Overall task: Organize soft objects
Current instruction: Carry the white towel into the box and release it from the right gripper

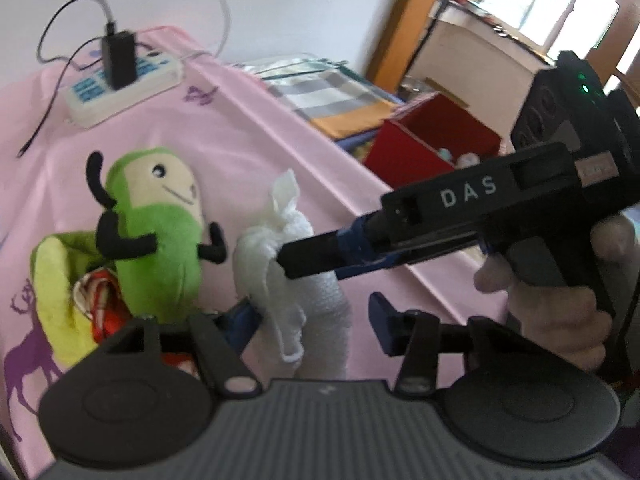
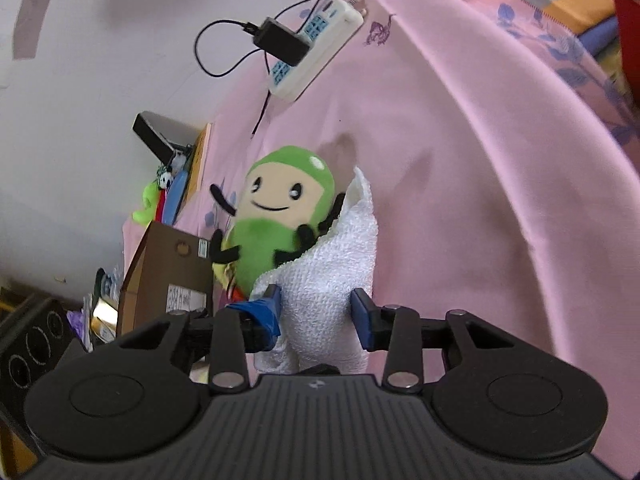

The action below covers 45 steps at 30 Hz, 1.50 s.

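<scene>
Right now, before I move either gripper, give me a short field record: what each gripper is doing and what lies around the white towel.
surface: pink tablecloth with purple deer prints
right gripper: pads appear pressed on the white terry towel
left gripper: open, towel between its fingers, one finger clear of it
green plush toy with black arms: beside the towel, touching it
yellow-green cloth: bunched on the plush's far side, a red patterned cloth tucked against it
white power strip: farther back, apart from the pile
</scene>
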{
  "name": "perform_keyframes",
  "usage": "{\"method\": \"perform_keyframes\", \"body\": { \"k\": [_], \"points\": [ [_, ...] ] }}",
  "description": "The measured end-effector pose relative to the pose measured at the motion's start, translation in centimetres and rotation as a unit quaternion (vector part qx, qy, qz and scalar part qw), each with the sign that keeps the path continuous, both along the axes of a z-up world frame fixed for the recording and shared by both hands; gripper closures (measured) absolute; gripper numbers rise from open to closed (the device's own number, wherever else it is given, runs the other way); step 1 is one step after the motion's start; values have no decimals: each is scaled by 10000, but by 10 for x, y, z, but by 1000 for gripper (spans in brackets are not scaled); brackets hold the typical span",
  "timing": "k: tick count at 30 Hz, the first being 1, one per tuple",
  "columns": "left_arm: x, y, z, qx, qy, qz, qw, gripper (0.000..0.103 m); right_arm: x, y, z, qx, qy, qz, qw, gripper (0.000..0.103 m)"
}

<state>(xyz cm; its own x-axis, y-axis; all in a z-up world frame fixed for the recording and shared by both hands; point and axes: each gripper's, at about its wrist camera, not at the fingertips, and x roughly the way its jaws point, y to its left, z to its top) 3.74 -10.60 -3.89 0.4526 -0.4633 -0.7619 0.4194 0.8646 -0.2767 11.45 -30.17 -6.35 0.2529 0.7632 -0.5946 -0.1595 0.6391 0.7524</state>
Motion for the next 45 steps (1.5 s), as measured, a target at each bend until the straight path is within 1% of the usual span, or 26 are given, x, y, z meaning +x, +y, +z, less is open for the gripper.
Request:
{"method": "perform_keyframes", "body": {
  "k": [4,7,10,14,19,23,26,30,33,36,39,43,45],
  "points": [
    [-15,-2,10,-48,-150,-235,9996,54,-14,-3,13,-126,-156,18,9998,81],
    [-25,6,21,-153,-265,-299,9991,54,-24,2,24,-199,-316,83,9993,81],
    [-39,21,32,-223,-387,-269,9986,54,-32,14,38,-255,-563,198,9979,81],
    [-60,52,48,-343,-583,-78,9977,54,-40,41,52,-208,-779,373,9961,81],
    [-89,104,72,-388,-923,290,9946,54,-49,91,71,-61,-1029,692,9923,81],
    [-106,153,89,-368,-1231,674,9894,54,-55,140,89,125,-1298,983,9866,81],
    [-117,189,98,-295,-1442,984,9842,54,-56,182,101,254,-1515,1210,9807,81],
    [-125,231,102,-129,-1615,1302,9782,54,-58,236,112,248,-1847,1542,9703,81],
    [-123,263,98,-92,-1589,1503,9758,54,-57,276,116,184,-2038,1746,9631,81],
    [-110,292,89,-45,-1453,1700,9747,54,-52,312,113,47,-2143,1942,9573,81],
    [-93,317,76,-84,-1205,1887,9746,54,-44,343,106,-142,-2143,2108,9536,81],
    [-74,352,56,-147,-802,2197,9722,54,-28,376,95,-477,-2100,2318,9486,82],
    [-64,359,47,-45,-562,2360,9701,53,-21,394,88,-658,-2095,2424,9450,82]
  ]
}}
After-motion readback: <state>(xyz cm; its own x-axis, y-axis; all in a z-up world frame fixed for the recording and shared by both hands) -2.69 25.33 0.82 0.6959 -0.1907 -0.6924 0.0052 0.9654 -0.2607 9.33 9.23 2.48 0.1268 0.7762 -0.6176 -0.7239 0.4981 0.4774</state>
